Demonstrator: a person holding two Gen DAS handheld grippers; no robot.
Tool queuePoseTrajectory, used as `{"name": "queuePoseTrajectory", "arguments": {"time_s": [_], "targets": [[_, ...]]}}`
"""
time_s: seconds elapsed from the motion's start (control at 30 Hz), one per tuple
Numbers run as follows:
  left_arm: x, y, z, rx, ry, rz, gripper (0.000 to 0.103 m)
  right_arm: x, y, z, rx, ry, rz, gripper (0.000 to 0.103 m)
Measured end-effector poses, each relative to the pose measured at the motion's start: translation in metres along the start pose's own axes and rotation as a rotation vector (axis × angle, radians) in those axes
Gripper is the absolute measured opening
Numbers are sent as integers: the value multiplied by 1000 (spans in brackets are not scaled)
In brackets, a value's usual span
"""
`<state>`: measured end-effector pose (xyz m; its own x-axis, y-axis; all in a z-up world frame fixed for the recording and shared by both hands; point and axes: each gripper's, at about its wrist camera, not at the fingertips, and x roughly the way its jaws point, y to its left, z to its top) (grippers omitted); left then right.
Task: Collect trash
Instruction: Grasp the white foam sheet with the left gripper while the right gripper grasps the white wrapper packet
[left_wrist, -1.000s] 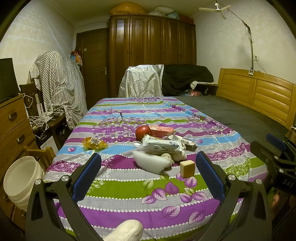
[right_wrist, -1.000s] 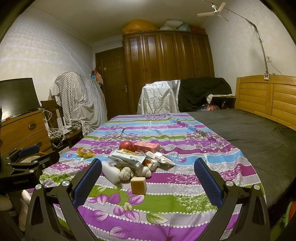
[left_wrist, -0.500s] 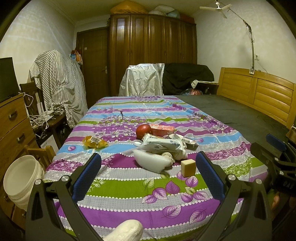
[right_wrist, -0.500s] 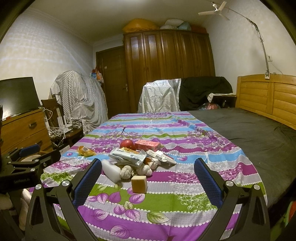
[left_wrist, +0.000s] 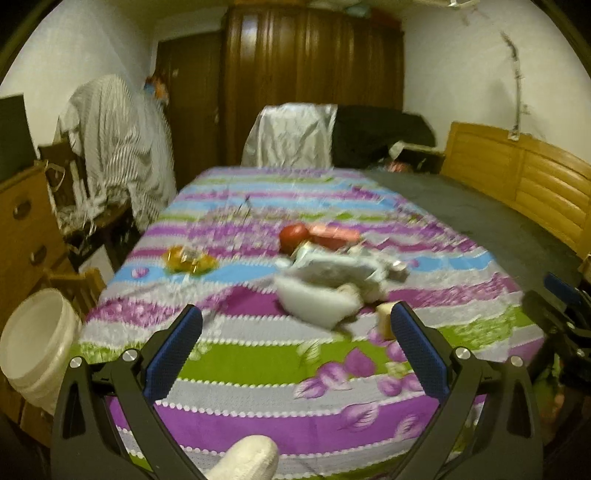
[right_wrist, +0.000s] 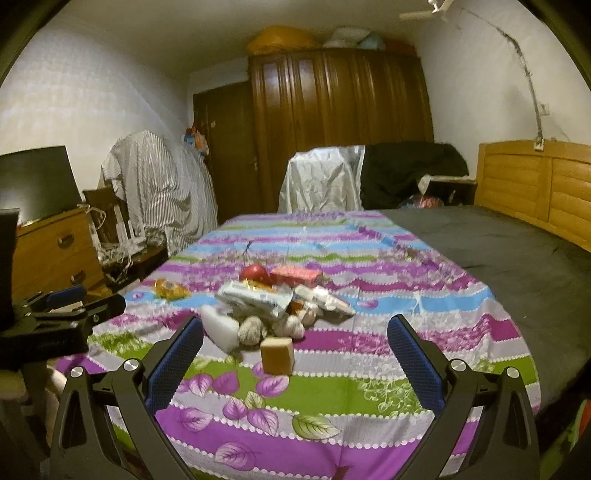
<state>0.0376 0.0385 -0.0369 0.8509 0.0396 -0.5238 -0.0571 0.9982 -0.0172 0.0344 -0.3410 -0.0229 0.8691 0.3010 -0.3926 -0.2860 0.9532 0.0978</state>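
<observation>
A pile of litter lies mid-table on the striped purple cloth (right_wrist: 332, 398): a white wrapper (right_wrist: 255, 304), a white foam block (right_wrist: 219, 326), crumpled paper balls (right_wrist: 251, 328), a tan cube (right_wrist: 277, 356), a red apple (right_wrist: 253, 274) and a red box (right_wrist: 295, 275). An orange wrapper (left_wrist: 188, 260) lies apart at the left. My left gripper (left_wrist: 295, 336) is open and empty, short of the pile (left_wrist: 328, 291). My right gripper (right_wrist: 295, 343) is open and empty, with the tan cube between its jaws' line of sight, farther off.
A white bucket (left_wrist: 33, 343) stands on the floor left of the table. Wooden drawers (right_wrist: 55, 247), a chair under striped cloth (right_wrist: 155, 192), a covered chair (right_wrist: 321, 181) and a bed with a dark sheet (right_wrist: 498, 251) surround the table.
Both grippers have moved forward and lower toward the pile; the left view is blurred from motion. Jaws stay open. Nothing on the table has moved.
</observation>
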Motion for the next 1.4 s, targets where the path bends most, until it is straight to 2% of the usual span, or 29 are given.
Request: {"name": "queuePoseTrajectory", "arguments": {"time_s": [0.13, 0.2, 0.23, 0.27, 0.37, 0.47, 0.57, 0.6, 0.63, 0.67, 0.8, 0.87, 0.9, 0.93, 0.97, 1.1, 1.23, 1.4], "targets": [[31, 17, -9, -34, 88, 36, 98, 44, -8, -19, 20, 134, 81, 95], [46, 24, -13, -49, 127, 50, 98, 73, -7, -29, 29, 222, 144, 86], [52, 27, -15, -58, 144, 56, 98, 90, -6, -33, 36, 268, 172, 76], [58, 30, -16, -66, 157, 60, 98, 106, -5, -35, 43, 295, 184, 70], [73, 32, -19, -84, 195, 60, 98, 147, -3, -37, 74, 342, 187, 70], [98, 31, -18, -96, 257, 29, 98, 176, 5, -37, 68, 375, 187, 70], [120, 25, -10, -95, 279, 24, 98, 201, 8, -39, 68, 417, 176, 69], [125, 22, -7, -88, 277, 26, 98, 207, 5, -40, 76, 425, 172, 66], [130, 19, -3, -84, 276, 22, 98, 212, 3, -42, 94, 436, 171, 52], [135, 14, 2, -82, 271, 9, 98, 214, -1, -44, 115, 437, 183, 48], [156, -5, 18, -63, 254, -33, 98, 214, -11, -49, 148, 435, 214, 47], [170, -12, 20, -44, 274, -31, 98, 212, -12, -47, 147, 439, 220, 49], [173, -12, 20, -45, 283, -26, 98, 211, -13, -46, 138, 444, 218, 55], [174, -7, 20, -57, 289, -27, 98, 206, -14, -42, 122, 430, 213, 72], [173, -3, 19, -68, 287, -31, 98, 198, -15, -38, 103, 407, 207, 79], [177, 16, 15, -88, 317, -18, 98, 185, -13, -8, -23, 330, 201, 80], [190, 26, 7, -186, 403, -99, 98, 216, 12, 35, -196, 308, 223, 80], [189, 13, 19, -195, 369, -114, 98, 279, 34, 56, -305, 443, 303, 80]]}}
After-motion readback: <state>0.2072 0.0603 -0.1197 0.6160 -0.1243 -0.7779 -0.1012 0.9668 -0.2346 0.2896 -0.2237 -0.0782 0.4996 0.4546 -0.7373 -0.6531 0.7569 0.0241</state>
